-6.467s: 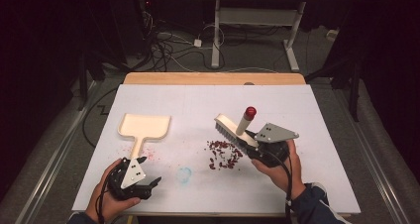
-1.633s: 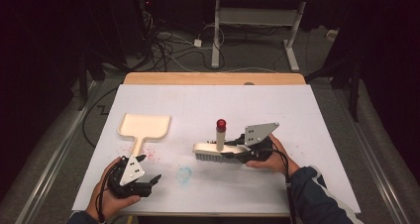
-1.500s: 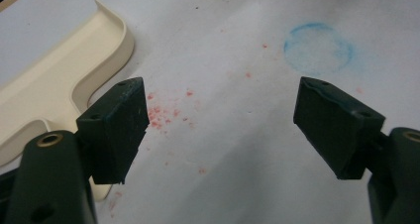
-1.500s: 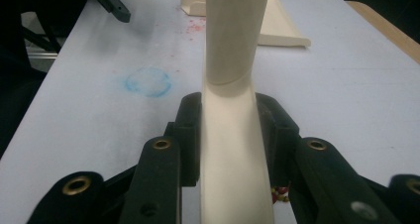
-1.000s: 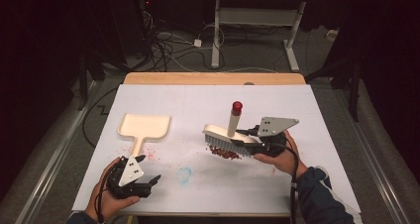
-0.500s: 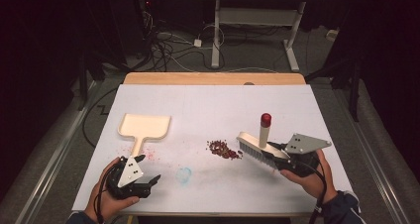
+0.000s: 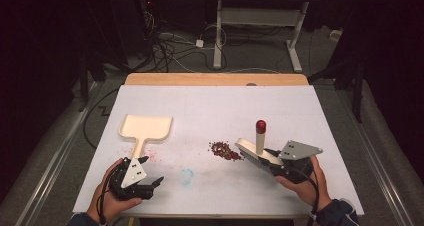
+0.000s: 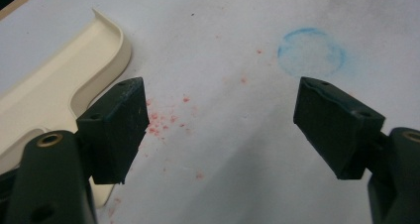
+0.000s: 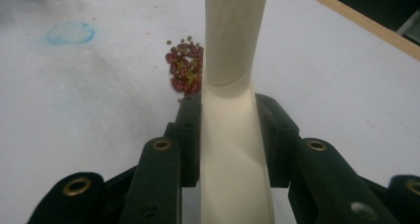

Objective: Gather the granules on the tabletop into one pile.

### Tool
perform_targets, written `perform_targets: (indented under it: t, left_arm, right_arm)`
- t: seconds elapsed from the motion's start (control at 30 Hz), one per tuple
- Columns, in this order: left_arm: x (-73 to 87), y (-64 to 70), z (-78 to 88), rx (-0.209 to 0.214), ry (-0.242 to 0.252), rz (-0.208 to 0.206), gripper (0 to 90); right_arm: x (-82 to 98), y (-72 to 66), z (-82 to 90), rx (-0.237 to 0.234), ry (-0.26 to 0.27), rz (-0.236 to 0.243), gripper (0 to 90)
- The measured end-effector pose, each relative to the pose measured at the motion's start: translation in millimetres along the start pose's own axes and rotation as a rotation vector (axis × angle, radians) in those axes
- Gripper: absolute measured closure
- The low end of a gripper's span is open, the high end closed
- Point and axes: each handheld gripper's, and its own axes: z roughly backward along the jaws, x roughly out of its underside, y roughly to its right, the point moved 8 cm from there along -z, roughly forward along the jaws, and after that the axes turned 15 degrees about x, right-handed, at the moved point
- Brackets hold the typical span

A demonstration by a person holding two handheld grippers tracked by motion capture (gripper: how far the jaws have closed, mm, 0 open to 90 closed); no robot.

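Dark room; grey floor (image 7: 350, 86), tangled cables (image 7: 170, 46), white-legged desk (image 7: 260, 21) behind table (image 7: 215, 79)

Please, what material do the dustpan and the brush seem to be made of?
The dustpan looks like moulded plastic: cream, smooth, slightly glossy, with a thin rounded rim. The brush, held in the right gripper, seems to be the same cream plastic, smooth and faintly shiny in the right gripper view; its red tip may be rubber or plastic, I cannot tell.

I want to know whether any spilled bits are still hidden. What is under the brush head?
The brush is clamped in the right hand-held gripper, beside the pile of red beans. Whatever lies beneath its head is covered; only the white table sheet shows around it.
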Motion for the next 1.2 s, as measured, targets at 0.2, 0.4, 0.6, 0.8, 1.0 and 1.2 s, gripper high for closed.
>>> perform_targets:
  t: [0.2,0.4,0.6,0.8,1.0,1.2]
  left_arm:
    - [0.4,0.2,-0.5,0.002,-0.003,0.001,20.6]
    - [0.6,0.3,0.0,0.002,-0.003,0.0,20.6]
    - [0.7,0.3,-0.4,0.003,-0.002,0.004,20.6]
    - [0.0,0.5,-2.1,0.002,-0.005,0.004,20.8]
    - [0.5,0.3,-1.6,-0.001,-0.009,0.003,22.2]
    - [-0.4,1.1,-0.7,0.0,-0.008,-0.005,22.5]
  right_arm:
    - [-16.2,-6.3,-14.7,0.045,0.003,-0.015,67.7]
    - [-26.3,-8.6,-20.6,0.071,0.017,-0.019,67.6]
    - [-28.9,1.2,-17.9,0.13,0.038,-0.06,67.6]
    - [-25.3,7.7,-31.5,0.276,0.02,-0.132,67.6]
    - [-25.1,-6.3,-52.3,0.328,0.018,-0.151,67.6]
    - [-36.8,-27.1,-64.6,0.372,0.03,-0.202,67.6]
